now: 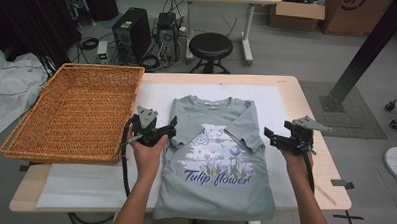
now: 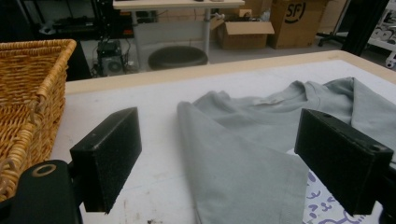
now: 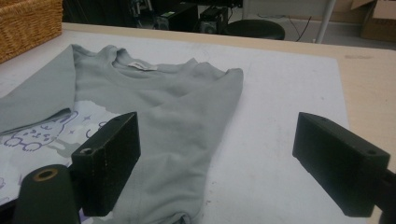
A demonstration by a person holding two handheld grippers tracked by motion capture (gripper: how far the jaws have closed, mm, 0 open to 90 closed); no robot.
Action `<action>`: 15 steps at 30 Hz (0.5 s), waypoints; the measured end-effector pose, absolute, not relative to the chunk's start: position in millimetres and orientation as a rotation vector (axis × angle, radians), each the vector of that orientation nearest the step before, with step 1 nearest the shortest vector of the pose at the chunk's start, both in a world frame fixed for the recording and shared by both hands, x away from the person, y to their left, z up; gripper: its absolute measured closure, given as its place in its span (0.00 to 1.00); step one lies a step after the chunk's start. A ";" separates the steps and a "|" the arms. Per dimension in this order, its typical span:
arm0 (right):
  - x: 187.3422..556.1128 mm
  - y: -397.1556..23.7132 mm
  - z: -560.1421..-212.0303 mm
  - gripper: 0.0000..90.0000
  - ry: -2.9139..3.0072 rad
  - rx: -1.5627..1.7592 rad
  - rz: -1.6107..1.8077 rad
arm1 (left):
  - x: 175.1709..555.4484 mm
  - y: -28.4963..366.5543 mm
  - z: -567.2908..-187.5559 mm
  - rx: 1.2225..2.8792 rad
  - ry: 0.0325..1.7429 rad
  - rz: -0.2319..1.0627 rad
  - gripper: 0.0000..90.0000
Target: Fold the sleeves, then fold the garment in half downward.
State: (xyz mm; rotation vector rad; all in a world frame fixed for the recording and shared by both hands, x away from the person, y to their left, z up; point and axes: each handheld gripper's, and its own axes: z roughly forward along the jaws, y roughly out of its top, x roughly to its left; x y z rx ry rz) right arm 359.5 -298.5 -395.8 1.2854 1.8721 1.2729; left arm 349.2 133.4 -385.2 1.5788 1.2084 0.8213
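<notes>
Lab — computer towers [image 1: 133,33], cables [image 1: 161,53]

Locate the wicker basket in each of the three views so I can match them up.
High view: the wicker basket sits at the left, on the table's left end.
Left gripper view: it is at the left edge, beside the left jaw.
Right gripper view: its corner is at the top left.
Shared landmark: the grey T-shirt, right of the basket.
</notes>
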 end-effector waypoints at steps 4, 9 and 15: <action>359.6 -295.2 -390.8 0.16 1.871 1.269 1.280 | 346.9 135.9 -383.6 1.576 1.209 0.829 0.17; 358.3 -293.0 -390.1 0.17 1.878 1.265 1.277 | 346.2 137.1 -383.3 1.577 1.211 0.828 0.17; 356.0 -297.2 -389.7 0.17 1.869 1.273 1.274 | 347.2 136.8 -382.0 1.572 1.212 0.812 0.17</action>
